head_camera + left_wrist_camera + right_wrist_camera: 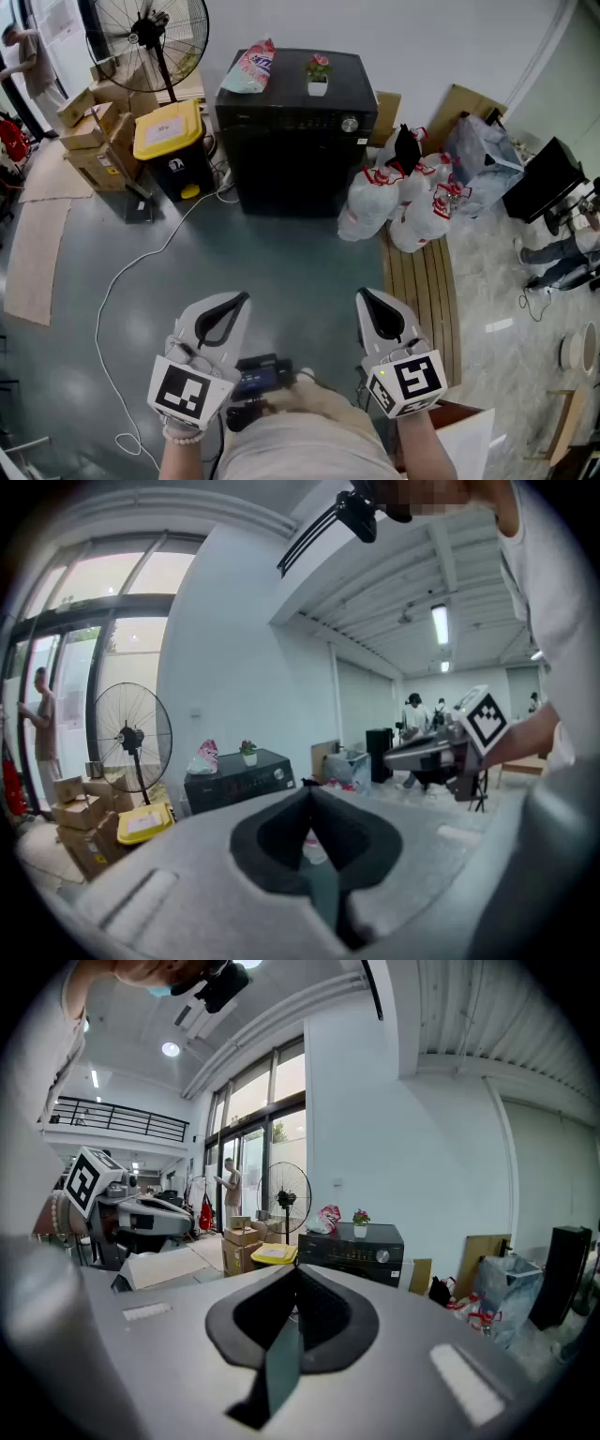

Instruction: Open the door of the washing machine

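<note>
Currently both tools sit low in the head view, at your 7 and 5 o'clock, level with each other and well apart.

Your left grey two-jaw gripper (240, 300): jaws pressed together, nothing between them. Your right grey two-jaw gripper (365, 296): jaws likewise together, empty. Both point toward 12 o'clock, tipped slightly down.

The black box-shaped washing machine (295, 141) stands at your 12 o'clock against the white wall (422, 37). It is well apart from both grippers, with grey floor (281, 262) between.

On its flat top you have a small white pot with pink flowers (318, 75) and a pink-and-white plastic packet (251, 67).

A yellow-lidded black bin (169, 141) stands just beside the machine at its 9 o'clock. White knotted plastic bags (398, 202) are piled just beside it at its 3 o'clock.
</note>
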The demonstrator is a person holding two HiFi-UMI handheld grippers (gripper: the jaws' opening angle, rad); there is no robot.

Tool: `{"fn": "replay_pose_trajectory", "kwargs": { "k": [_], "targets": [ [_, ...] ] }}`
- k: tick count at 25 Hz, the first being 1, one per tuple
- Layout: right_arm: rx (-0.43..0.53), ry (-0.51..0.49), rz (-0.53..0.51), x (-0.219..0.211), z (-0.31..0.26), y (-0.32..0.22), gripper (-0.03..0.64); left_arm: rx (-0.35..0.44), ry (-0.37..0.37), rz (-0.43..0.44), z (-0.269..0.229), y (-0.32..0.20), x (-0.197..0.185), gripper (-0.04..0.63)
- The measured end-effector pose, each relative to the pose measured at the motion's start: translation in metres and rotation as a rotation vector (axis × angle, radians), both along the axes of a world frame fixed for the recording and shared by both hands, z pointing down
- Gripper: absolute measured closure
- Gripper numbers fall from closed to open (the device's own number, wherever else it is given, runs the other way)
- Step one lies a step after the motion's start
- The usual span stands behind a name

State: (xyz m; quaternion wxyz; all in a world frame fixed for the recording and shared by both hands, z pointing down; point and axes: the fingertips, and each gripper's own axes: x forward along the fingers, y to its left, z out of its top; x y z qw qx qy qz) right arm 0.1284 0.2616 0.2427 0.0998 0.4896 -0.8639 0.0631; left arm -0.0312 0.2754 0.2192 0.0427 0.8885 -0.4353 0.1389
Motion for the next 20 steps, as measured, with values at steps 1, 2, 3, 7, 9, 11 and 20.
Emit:
{"fn": "replay_pose_trajectory", "kwargs": {
  "k": [1, 2, 3, 7, 9, 11, 20],
  "targets": [
    [0.001, 0.001, -0.002, -0.0002, 0.0002, -0.0002, 0.612, 0.001, 0.001, -0.002, 0.0004, 0.0001, -0.0002, 0.601],
    [0.002, 0.002, -0.004, -0.0006, 0.0005, -0.0004, 0.612, 0.003, 0.001, -0.004, 0.0008, 0.0001, -0.0005, 0.601],
    [0.002, 0.002, -0.005, -0.0010, 0.0007, -0.0008, 0.614, 0.004, 0.002, -0.005, 0.0012, -0.0001, -0.0010, 0.601],
    [0.003, 0.001, -0.009, -0.0032, 0.0013, -0.0024, 0.612, 0.007, 0.000, -0.008, 0.0024, -0.0012, -0.0031, 0.601],
    [0.001, 0.001, -0.010, -0.0039, 0.0012, -0.0023, 0.613, 0.022, -0.006, -0.004, 0.0023, -0.0017, -0.0042, 0.601],
    [0.000, 0.002, -0.012, -0.0042, 0.0014, -0.0009, 0.612, 0.029, -0.004, -0.004, 0.0011, -0.0010, -0.0038, 0.601],
    [-0.007, -0.038, -0.003, -0.0054, -0.0008, 0.0031, 0.612, 0.069, 0.027, -0.010, -0.0056, -0.0008, -0.0040, 0.598]
  ]
}}
